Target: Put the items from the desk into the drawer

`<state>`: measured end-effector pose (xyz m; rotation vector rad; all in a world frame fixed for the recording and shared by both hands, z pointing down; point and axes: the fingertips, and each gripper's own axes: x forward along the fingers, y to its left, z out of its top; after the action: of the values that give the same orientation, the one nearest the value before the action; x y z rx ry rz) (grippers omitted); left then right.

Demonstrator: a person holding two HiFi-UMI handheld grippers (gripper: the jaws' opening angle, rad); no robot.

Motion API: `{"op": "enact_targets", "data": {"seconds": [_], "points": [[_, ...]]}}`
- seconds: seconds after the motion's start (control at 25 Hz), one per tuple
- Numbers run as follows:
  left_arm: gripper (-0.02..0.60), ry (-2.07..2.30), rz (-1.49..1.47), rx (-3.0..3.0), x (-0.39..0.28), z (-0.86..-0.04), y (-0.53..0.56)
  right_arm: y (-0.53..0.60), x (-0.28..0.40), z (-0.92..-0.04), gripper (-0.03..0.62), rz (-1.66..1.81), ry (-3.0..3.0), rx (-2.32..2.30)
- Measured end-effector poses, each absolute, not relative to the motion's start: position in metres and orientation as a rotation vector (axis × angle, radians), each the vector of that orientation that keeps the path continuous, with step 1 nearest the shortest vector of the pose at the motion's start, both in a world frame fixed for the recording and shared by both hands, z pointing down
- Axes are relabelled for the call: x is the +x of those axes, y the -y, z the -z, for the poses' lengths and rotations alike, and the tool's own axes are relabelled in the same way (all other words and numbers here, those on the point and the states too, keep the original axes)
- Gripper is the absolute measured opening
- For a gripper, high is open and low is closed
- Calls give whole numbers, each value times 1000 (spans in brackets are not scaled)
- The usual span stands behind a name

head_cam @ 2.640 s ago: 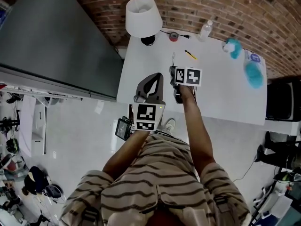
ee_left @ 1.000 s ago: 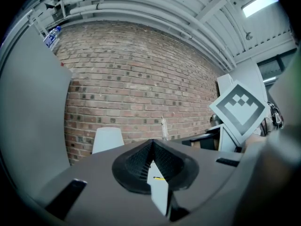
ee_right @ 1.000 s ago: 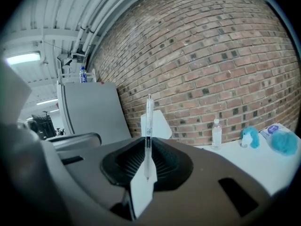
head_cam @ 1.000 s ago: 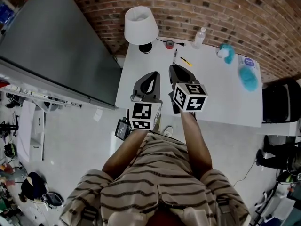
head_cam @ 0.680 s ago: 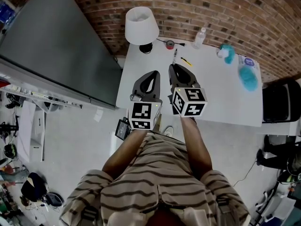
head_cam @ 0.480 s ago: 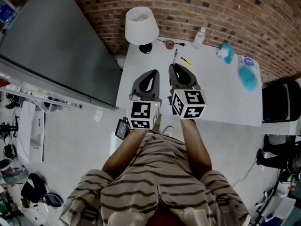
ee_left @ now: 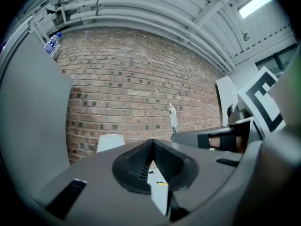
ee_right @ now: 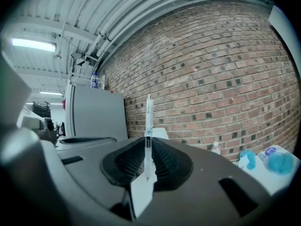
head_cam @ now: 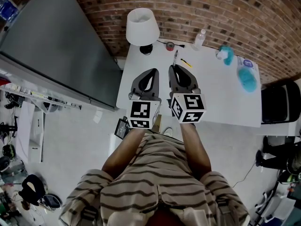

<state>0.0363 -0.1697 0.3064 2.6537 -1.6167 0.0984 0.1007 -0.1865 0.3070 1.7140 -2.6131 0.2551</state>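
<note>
The big white desk (head_cam: pixel 221 95) stands by the brick wall, with a white lamp (head_cam: pixel 142 23) at its far left corner. The left gripper (head_cam: pixel 154 71) is over the near left part of the desk, with its jaws closed together and nothing in them. Just beside it, the right gripper (head_cam: pixel 175 67) squeezes a thin clear pen (ee_right: pixel 148 121), which stands straight up between its jaws.

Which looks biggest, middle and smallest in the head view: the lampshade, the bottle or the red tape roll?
1. white lampshade, by far; its top sits nearer the camera.
2. clear bottle.
3. red tape roll, only slightly smaller; close call.
</note>
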Motion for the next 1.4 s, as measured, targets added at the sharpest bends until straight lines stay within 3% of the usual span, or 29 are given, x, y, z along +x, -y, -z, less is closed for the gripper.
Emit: {"op": "enact_targets", "data": {"seconds": [1.4], "points": [[5,1641,-18,2631,24,-296,149,160,90,-294,51,-200,2637,1703]]}}
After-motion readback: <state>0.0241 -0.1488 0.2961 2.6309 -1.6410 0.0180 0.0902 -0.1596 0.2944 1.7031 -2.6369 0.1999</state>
